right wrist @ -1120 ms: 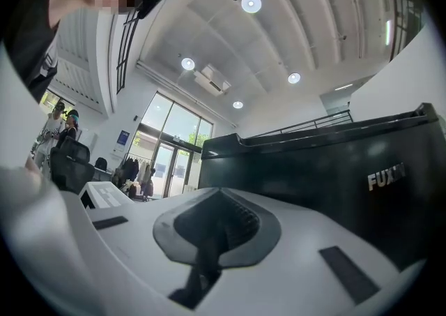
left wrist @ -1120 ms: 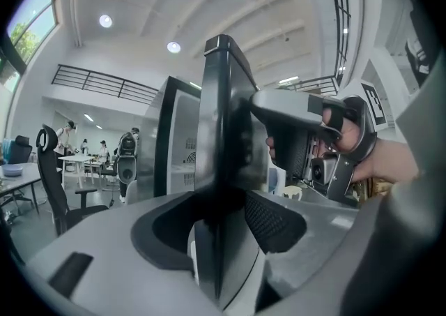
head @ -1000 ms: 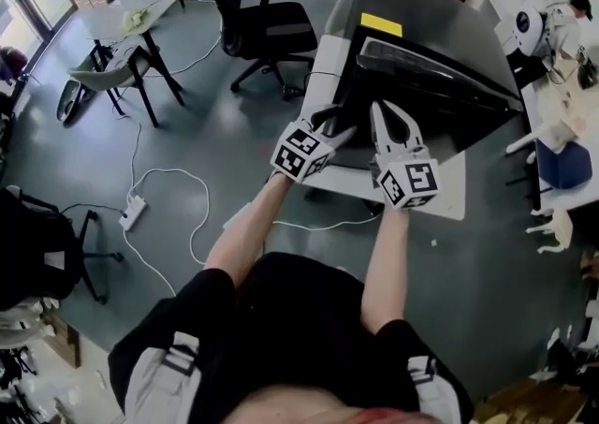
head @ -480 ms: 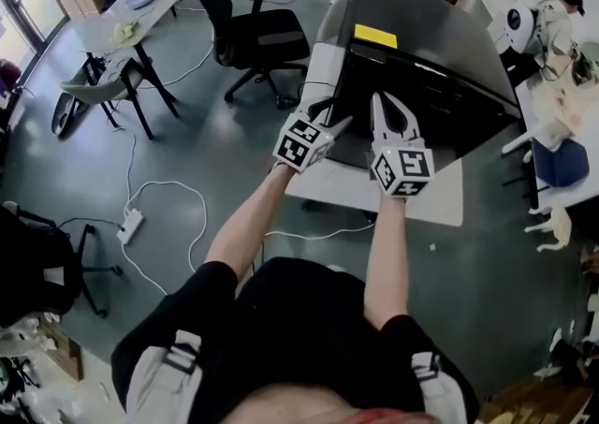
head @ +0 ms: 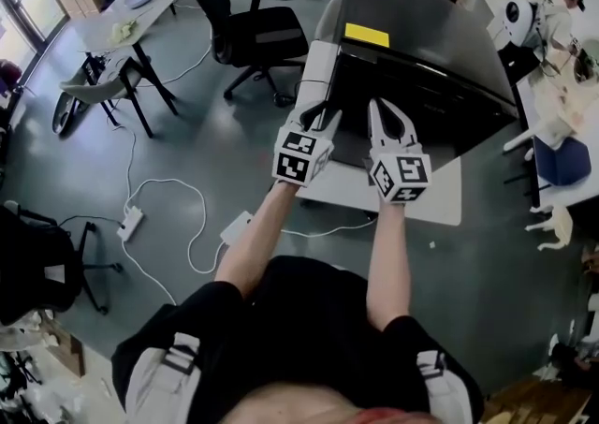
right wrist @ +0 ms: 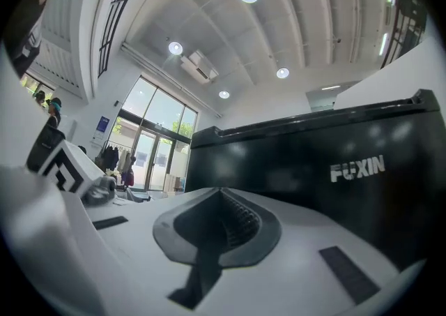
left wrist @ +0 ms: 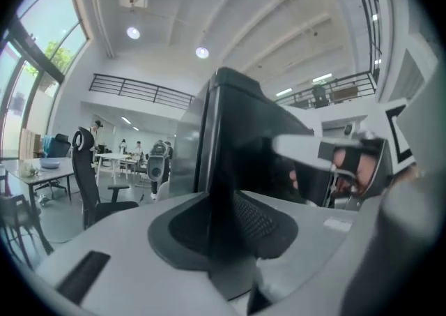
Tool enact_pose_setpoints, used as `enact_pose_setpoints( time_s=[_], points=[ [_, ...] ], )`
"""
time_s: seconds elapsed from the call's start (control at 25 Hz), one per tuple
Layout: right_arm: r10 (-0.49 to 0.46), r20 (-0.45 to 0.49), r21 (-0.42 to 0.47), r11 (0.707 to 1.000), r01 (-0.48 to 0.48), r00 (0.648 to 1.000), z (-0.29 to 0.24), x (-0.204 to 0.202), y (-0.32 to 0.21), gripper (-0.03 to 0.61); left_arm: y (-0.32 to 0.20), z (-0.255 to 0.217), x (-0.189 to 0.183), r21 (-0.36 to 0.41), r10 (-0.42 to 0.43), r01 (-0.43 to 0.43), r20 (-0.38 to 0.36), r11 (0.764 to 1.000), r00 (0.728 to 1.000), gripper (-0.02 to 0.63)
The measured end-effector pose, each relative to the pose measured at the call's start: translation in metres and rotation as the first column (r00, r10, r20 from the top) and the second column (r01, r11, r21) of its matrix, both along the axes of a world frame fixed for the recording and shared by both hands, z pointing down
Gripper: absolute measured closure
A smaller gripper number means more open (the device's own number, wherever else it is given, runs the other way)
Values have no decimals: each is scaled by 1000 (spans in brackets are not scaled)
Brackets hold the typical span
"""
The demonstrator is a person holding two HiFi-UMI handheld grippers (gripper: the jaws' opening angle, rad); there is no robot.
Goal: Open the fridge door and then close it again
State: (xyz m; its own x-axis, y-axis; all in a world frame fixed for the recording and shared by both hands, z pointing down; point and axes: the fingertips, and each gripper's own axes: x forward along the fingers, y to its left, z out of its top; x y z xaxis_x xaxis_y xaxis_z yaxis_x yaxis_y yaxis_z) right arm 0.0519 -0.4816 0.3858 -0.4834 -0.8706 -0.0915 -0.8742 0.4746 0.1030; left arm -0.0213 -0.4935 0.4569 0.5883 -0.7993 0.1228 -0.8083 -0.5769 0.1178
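Black fridge door (left wrist: 233,133) edge between left gripper (head: 323,116) jaws just closing, contact unclear

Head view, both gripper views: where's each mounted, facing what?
Head view: on the head, steeply down; arms, left gripper, right gripper, glossy black fridge.
Left gripper view: on that gripper, level; jaws, just closing, clamp the fridge's door edge.
Right gripper view: level at the fridge front; jaws together.
Shared: the fridge, all three.

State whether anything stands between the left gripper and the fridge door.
Nothing visible does. The left gripper is at the door: its edge sits between the jaws, which have just been closing. The right gripper, shut, is beside it, not in the way.
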Motion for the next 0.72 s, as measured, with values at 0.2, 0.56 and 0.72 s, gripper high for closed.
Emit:
enact_pose_setpoints(
  time_s=[0.2, 0.56, 0.72],
  points=[
    [48, 22, -62, 997, -47, 999, 16, 27, 4, 584, 14, -28, -4, 66, -52, 58, -95, 996, 994, 614],
    [163, -14, -143, 976, -163, 987, 52, 76, 12, 584, 17, -23, 23, 54, -75, 80, -87, 995, 993, 615],
    [163, -10, -138, 977, -163, 987, 50, 80, 13, 584, 17, -24, 43, 71, -51, 55, -64, 996, 997, 615]
  ],
)
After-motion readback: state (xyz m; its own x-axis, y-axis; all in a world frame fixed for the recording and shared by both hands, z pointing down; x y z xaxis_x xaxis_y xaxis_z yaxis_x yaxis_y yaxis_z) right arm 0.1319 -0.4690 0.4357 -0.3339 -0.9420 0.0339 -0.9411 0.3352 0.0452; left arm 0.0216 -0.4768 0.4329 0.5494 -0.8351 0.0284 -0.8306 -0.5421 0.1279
